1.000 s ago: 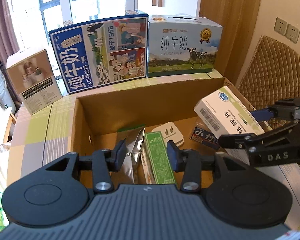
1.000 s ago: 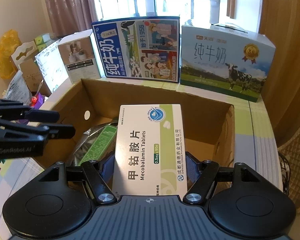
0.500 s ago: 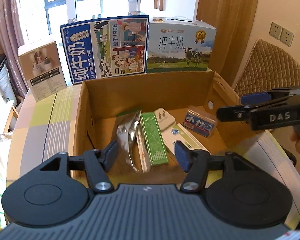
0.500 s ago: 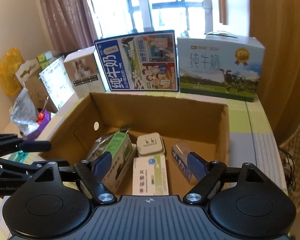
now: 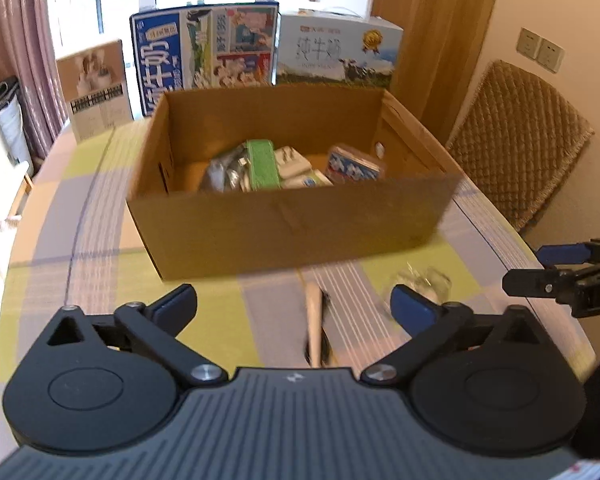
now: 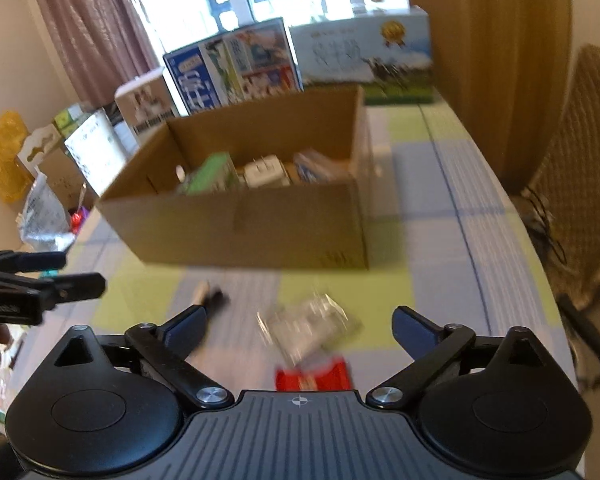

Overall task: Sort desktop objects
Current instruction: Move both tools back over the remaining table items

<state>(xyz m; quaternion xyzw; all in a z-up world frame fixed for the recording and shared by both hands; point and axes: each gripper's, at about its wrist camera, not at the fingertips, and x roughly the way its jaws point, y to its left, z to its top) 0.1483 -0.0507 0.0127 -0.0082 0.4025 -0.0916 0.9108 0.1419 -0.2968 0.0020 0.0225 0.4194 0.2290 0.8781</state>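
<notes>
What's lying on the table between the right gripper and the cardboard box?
In the right wrist view, a clear plastic packet lies between right gripper and cardboard box, with a red packet nearer.

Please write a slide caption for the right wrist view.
Open right gripper above a clear packet on the table, cardboard box behind.

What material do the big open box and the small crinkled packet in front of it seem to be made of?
The box looks like plain brown cardboard: matte, with a raw cut rim. The packet seems to be clear, glossy plastic film, since it shows shiny creases, though motion blur leaves this uncertain.
</notes>
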